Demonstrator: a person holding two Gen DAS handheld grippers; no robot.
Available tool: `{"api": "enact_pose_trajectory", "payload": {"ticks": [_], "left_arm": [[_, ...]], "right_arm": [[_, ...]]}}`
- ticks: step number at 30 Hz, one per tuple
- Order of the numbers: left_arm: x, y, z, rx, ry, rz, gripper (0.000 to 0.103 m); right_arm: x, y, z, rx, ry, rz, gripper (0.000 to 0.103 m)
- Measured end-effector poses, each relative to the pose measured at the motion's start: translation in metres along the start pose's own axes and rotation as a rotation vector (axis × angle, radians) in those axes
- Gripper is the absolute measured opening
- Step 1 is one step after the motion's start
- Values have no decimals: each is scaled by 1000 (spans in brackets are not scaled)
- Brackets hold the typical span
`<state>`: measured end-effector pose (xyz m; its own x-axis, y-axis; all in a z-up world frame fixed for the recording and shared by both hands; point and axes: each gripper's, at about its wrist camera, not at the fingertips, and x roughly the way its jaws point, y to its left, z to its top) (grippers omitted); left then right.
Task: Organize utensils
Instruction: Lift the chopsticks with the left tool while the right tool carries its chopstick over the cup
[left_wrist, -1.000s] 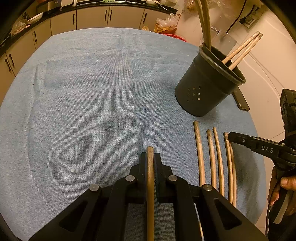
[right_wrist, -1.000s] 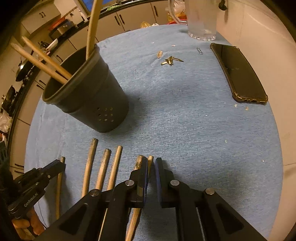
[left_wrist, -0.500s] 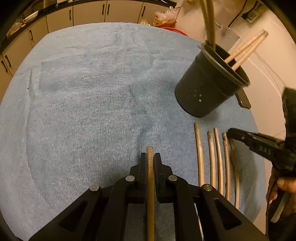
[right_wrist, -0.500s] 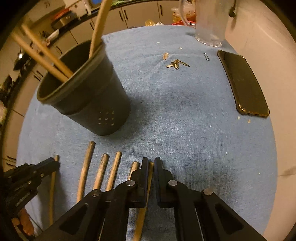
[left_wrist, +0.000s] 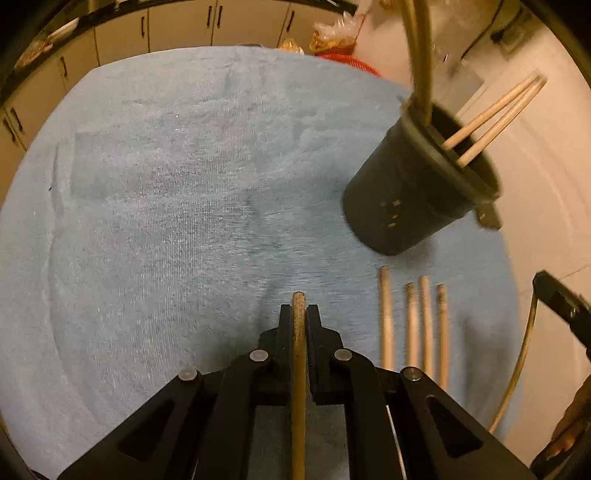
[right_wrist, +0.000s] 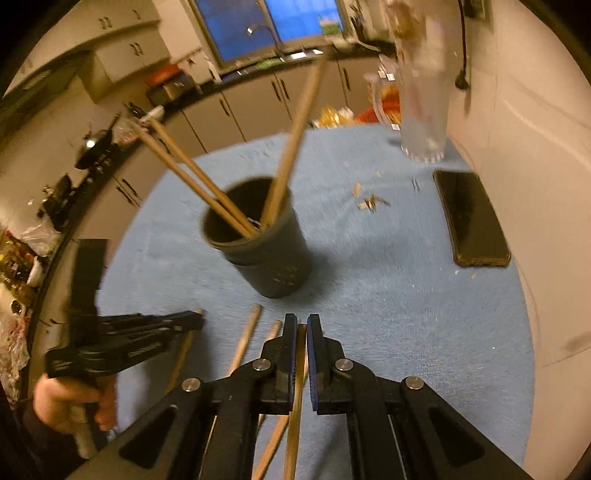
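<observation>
My left gripper (left_wrist: 299, 312) is shut on a brown chopstick (left_wrist: 298, 354) that runs straight out between its fingers, low over the blue cloth (left_wrist: 166, 221). The right gripper (right_wrist: 301, 321) is shut on a thin chopstick (right_wrist: 295, 424), held up off the cloth. Ahead of both stands a black perforated holder (right_wrist: 266, 247) (left_wrist: 413, 195) with several chopsticks leaning in it. Several more chopsticks (left_wrist: 410, 325) lie side by side on the cloth in front of the holder. In the right wrist view the left gripper (right_wrist: 194, 320) shows at the left, in a person's hand.
A black phone (right_wrist: 471, 218) lies at the cloth's right side, near the wall. A clear glass (right_wrist: 424, 110) stands at the far right, with small scraps (right_wrist: 371, 203) beside it. Kitchen cabinets (right_wrist: 236, 110) run behind the round table.
The right gripper closed on a chopstick from the row and rose with it, its view tilting up. The left gripper drifted slightly, still clamped on its chopstick.
</observation>
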<state>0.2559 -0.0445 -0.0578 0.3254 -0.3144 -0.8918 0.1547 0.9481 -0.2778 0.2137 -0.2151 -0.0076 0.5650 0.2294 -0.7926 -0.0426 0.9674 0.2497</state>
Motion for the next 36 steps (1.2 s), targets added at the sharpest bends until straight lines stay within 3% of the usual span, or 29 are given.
{"api": "enact_pose_trajectory", "payload": {"ticks": [11,21,36], "left_arm": [[-111,-20,-8,60,-241,-71,7],[-198,-47,-16,117,-431,-106,7],[-207,-49,-14,109,-497,-54,7]], "right_arm": [[-89,10,-1,-51,-179,75,6],[-141,23,0,-107,-292,75,6],[-169,31,6,-146,-357,53,6]]}}
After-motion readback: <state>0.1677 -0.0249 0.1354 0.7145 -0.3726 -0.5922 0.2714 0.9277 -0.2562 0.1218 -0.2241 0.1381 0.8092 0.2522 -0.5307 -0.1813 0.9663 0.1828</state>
